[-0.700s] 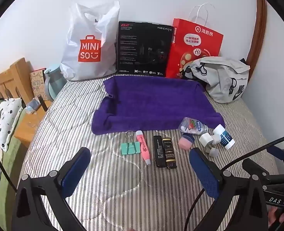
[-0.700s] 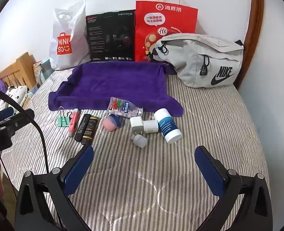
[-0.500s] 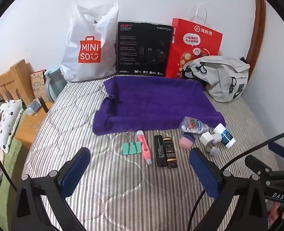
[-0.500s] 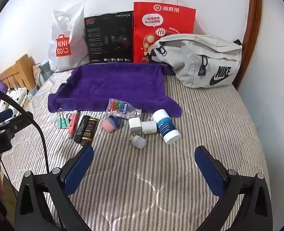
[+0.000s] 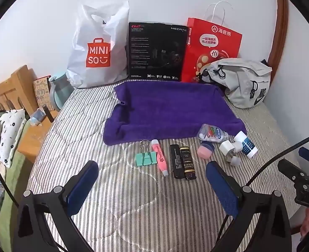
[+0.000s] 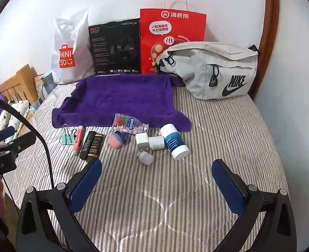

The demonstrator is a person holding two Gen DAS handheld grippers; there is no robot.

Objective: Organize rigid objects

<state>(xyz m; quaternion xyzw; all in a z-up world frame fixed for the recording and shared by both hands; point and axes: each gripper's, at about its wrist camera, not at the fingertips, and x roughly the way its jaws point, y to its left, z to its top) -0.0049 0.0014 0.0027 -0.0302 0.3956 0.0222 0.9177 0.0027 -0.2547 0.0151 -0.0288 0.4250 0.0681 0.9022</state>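
- Nearest, the left gripper [image 5: 152, 180] hangs over the striped bed [image 5: 133, 220] with jaws wide and nothing between them; the right gripper [image 6: 156, 178] is just as wide and just as empty.
- Over the last half second very little has changed — both views have crept slightly forward and lower toward the row of items, and nothing in the row has been touched. I judge the sorting has not begun; this is an approach.
- In the left view, at about 12 o'clock from the gripper, lie a mint metal binder clip [image 5: 146, 157], a slim pink highlighter [image 5: 161, 157], and two dark oblong boxes [image 5: 182, 161] side by side and touching.
- Toward 1 o'clock: a round pink-capped piece [image 5: 204, 150], a clear glossy plastic bottle [image 6: 130, 124] resting on the towel's front edge, blocky white chargers [image 6: 149, 142], a small white plug [image 6: 146, 156] and a smooth white-and-blue tube [image 6: 174, 143] — all hard, small, easy to pinch.
- Behind them the purple towel [image 5: 171, 109] is soft, nubby and bare; probably the landing spot.
- Farthest, against the wall: a crinkled white plastic bag [image 5: 97, 52], a black carton [image 5: 157, 50], a red paper bag [image 5: 213, 48] and a grey fabric pouch [image 6: 213, 69].
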